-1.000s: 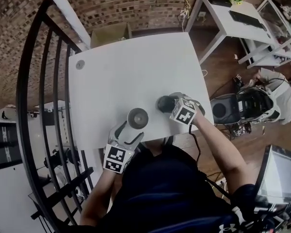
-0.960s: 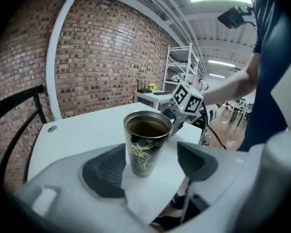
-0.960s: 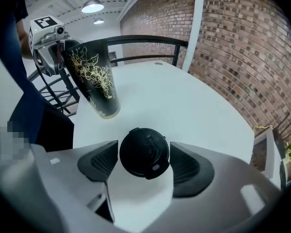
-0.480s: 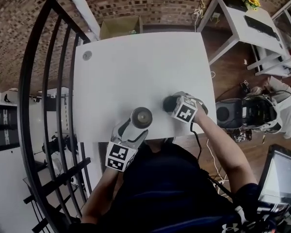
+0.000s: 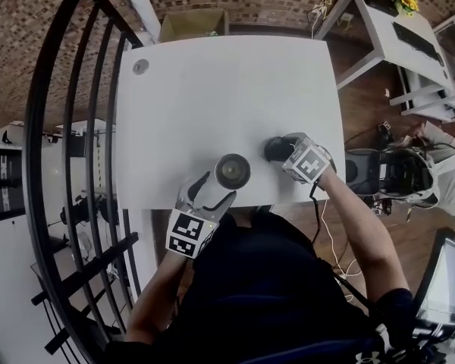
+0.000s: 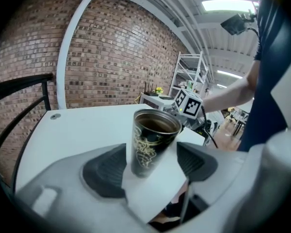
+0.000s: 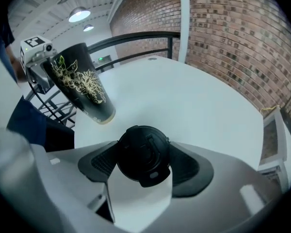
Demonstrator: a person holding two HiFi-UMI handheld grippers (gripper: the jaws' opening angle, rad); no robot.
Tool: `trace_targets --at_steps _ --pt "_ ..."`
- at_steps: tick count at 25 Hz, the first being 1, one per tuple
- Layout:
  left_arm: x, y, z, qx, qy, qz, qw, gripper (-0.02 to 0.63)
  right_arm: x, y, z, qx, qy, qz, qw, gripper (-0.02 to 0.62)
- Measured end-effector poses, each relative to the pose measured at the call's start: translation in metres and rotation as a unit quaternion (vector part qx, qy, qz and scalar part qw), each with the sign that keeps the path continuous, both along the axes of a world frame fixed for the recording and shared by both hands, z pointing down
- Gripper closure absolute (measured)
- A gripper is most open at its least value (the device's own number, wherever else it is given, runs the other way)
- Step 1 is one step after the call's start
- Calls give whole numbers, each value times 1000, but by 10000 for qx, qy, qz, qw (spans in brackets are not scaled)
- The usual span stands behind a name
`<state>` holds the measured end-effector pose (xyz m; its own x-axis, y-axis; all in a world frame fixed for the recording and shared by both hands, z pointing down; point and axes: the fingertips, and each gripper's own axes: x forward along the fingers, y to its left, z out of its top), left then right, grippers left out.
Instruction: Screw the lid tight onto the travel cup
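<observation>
1. Left gripper (image 6: 150, 165): fingers (image 6: 104, 171) clamped on the travel cup (image 5: 233, 171), open-mouthed, by the near edge of the table (image 5: 212, 89). Hold it steady there.
2. Right gripper (image 7: 144, 168): fingers (image 7: 191, 171) clamped on the black lid (image 7: 143, 154), lying flat on the table just right of the cup, not touching it.
3. Lift the lid clear, carry it left, and set it level and centred over the rim before turning. Avoid a tilted start, likely to cross-thread.
4. Turn the lid while bracing the cup against spinning; stop once firm.
5. Counted: one travel cup, one lid, two grippers, one table, one small grey disc (image 5: 140, 67) at the table's far left corner.
</observation>
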<state>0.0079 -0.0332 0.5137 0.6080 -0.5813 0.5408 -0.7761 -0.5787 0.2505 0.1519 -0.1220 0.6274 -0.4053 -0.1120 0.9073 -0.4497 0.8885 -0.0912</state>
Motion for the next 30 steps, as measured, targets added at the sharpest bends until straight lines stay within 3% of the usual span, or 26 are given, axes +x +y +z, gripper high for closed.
trace_targets --at_steps 3,6,11,16,21,26,30 --pt "-3 3 7 -42 -33 61 10000 278 -2 2 -15 -68 -323 323 9989 261" --pt "-3 1 8 -23 -76 129 9999 282 -2 0 -45 136 -563 256 9980 261" --pt "-5 -7 10 270 -222 363 9987 282 -21 3 -128 604 -1037 -351 9922 261" --pt "-10 0 15 441 -103 446 9980 282 -85 26 -198 702 -1390 -1219 9802 261" --pt "-8 8 18 668 -243 578 9958 282 -129 56 -198 485 -1187 -2092 9694 261" --pt "-13 8 16 661 -139 457 9967 280 -145 66 -179 399 -987 -2355 9660 261" --pt "-13 3 20 686 -180 589 9957 265 -152 69 -167 399 -890 -2540 9623 261"
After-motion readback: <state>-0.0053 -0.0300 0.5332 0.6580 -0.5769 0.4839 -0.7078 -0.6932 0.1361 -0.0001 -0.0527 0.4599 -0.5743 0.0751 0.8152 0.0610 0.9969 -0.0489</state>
